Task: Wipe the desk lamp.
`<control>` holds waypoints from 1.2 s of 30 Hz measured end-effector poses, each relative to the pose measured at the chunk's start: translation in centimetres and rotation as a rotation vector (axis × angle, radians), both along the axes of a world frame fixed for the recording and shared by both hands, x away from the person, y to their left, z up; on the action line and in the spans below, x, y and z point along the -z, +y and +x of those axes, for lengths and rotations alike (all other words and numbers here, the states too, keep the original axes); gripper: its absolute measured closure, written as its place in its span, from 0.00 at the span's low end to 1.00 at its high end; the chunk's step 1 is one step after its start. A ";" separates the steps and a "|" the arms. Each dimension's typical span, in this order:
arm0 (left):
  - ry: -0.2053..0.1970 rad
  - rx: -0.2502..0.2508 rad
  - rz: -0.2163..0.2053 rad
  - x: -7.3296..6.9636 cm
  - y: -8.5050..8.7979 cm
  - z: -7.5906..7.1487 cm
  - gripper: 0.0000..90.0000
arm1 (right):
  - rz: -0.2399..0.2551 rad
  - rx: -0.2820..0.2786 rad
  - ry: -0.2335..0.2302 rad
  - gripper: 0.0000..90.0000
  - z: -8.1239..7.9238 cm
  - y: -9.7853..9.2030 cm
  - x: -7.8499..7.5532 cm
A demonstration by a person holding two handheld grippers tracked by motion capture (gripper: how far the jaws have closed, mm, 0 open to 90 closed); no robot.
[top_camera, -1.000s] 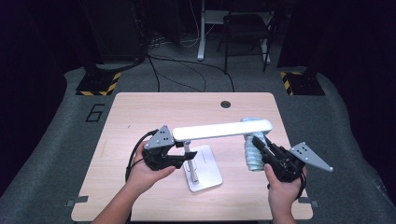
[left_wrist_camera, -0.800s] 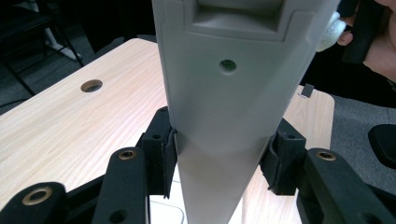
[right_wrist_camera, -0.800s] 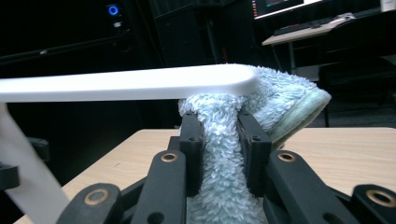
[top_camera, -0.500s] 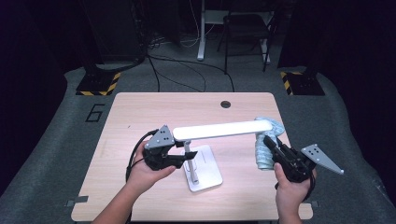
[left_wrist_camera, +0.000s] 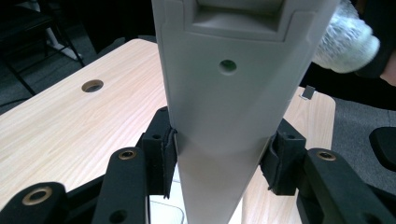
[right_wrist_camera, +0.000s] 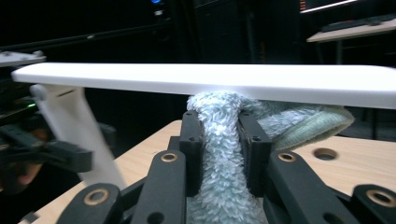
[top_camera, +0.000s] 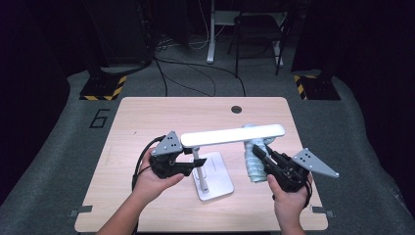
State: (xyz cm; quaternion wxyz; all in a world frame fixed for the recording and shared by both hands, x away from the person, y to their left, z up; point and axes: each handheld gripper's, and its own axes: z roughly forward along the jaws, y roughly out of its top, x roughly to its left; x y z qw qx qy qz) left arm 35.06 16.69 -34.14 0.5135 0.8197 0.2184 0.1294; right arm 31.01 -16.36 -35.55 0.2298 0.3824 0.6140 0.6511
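Lamp post (left_wrist_camera: 229, 107): clamped upright by left gripper (top_camera: 188, 165).
Cloth (right_wrist_camera: 224, 154): pinched tight in right gripper (right_wrist_camera: 220, 156), touching lamp head (top_camera: 232, 135) underside near its far end.
Progress: wiping underway; most of the head likely left.

There is one lamp (top_camera: 215, 156), with one stem (left_wrist_camera: 224, 116) between the jaws of the left gripper (top_camera: 188, 166), one flat base (top_camera: 215, 183) just below those jaws and one long light bar (right_wrist_camera: 210, 81) just above the jaws of the right gripper (top_camera: 259, 154). One fluffy cloth (right_wrist_camera: 222, 154) sits pinched between the right jaws. There are two grippers, one in each of two hands. One table (top_camera: 147, 112) carries one round hole (top_camera: 237, 109), well beyond both pairs of jaws.
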 end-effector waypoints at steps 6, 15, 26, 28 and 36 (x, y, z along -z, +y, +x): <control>-0.008 0.000 -0.002 0.0 -0.2 0.0 0.58 | -0.028 -0.085 -0.008 0.83 -0.2 2.5 -0.7; -0.010 -0.002 -0.005 0.1 -0.1 0.0 0.58 | -0.064 -0.174 -0.031 0.83 -0.4 5.3 -1.5; -0.006 0.004 -0.015 0.1 -0.1 -0.1 0.58 | -0.097 -0.308 -0.063 0.83 -2.8 7.1 -3.0; -0.003 0.010 -0.013 0.1 -0.1 -0.1 0.58 | -0.097 -0.322 -0.066 0.83 -3.2 7.2 -3.5; -0.007 0.012 -0.020 0.2 0.0 0.0 0.58 | -0.073 -0.364 -0.060 0.84 -3.7 6.8 -4.2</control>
